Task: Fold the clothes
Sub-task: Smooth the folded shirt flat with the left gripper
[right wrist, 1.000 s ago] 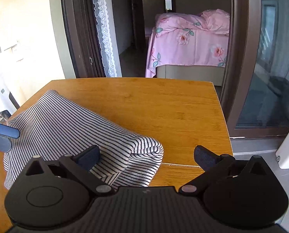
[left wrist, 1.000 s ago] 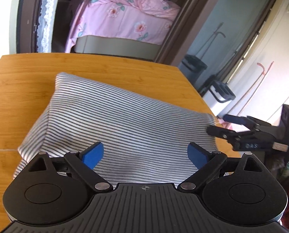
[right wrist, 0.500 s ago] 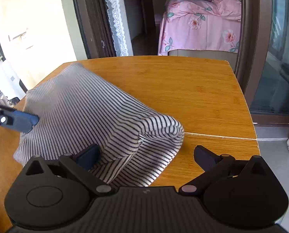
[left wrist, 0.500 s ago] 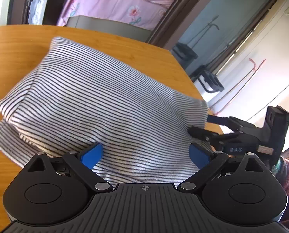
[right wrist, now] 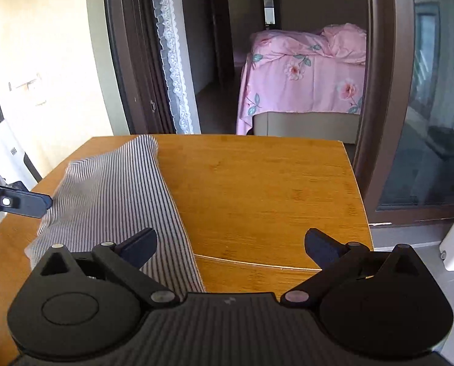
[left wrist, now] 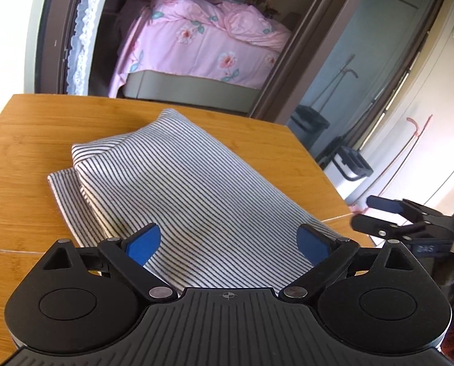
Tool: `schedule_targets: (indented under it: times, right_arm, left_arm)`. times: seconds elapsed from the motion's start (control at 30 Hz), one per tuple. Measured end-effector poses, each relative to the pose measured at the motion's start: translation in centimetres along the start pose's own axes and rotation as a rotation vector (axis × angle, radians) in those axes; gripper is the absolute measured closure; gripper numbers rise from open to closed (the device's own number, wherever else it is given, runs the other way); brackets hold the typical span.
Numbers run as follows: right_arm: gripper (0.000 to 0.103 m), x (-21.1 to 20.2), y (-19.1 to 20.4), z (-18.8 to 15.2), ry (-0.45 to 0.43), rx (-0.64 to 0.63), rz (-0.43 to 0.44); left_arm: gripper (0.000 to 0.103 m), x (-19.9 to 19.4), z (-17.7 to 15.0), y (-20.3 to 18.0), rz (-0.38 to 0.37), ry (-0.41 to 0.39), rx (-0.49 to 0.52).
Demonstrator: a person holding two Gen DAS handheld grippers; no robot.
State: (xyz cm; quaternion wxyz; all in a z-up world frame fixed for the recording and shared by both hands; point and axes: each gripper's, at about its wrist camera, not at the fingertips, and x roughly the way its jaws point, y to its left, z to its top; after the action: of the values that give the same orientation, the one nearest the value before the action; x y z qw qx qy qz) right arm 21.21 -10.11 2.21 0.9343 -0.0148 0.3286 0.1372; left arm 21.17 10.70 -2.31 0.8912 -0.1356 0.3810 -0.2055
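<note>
While folded striped cloth [left wrist: 181,189] lies on table [left wrist: 28,140] | left gripper [left wrist: 228,242] jaws spread above it | right gripper [right wrist: 230,245] jaws spread, empty

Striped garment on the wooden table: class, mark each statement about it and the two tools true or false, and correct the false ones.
1. The striped garment lies folded on the wooden table. True.
2. The left tool is clamped shut on the cloth. False: its blue fingers stand apart, open over the garment.
3. The right tool is open and holds nothing. True.
4. The garment is plain red. False: it is white with thin dark stripes.
5. A bed with a pink floral cover shows through the doorway. True.
</note>
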Motion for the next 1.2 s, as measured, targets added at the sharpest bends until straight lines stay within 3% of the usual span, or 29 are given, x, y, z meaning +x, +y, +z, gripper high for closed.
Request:
schedule_targets:
  times: [0.1, 0.2, 0.4, 0.57, 0.7, 0.8, 0.97, 1.2]
  right_arm:
    - [0.0, 2.1, 0.9, -1.2, 0.049, -0.052, -0.044]
    - [0.0, 2.1, 1.7, -2.9, 0.026, -0.074, -0.09]
    - [0.0, 0.5, 3.0, -4.6, 0.06, -0.036, -0.08]
    - [0.0, -0.3, 6.0, -6.1, 0.063, -0.021, -0.051]
    - [0.0, 0.0, 5.3, -6.1, 0.096, 0.052, -0.028]
    - [0.0, -0.1, 5.0, -6.2, 0.093, 0.043, -0.007]
    - [0.0, 0.4, 5.0, -6.1, 0.069, 0.03, -0.006]
    - [0.0, 0.6, 4.9, -6.1, 0.059, 0.039, -0.01]
  left_arm:
    - [0.004, 0.3, -1.0, -0.7, -0.036, 0.014, 0.005]
    - [0.004, 0.5, -2.1, -1.5, -0.072, 0.027, 0.01]
    - [0.002, 2.1, -2.8, -1.5, -0.069, 0.044, 0.053]
    - [0.002, 3.6, -0.9, 0.8, -0.057, 0.001, 0.013]
    - [0.002, 3.6, 0.2, 2.1, -0.064, -0.002, -0.04]
    - [0.002, 1.8, -0.5, 1.6, -0.03, -0.008, 0.009]
    - [0.001, -1.0, -3.7, 0.6, 0.09, 0.024, 0.157]
    - [0.0, -1.1, -5.3, 1.3, 0.117, 0.053, 0.129]
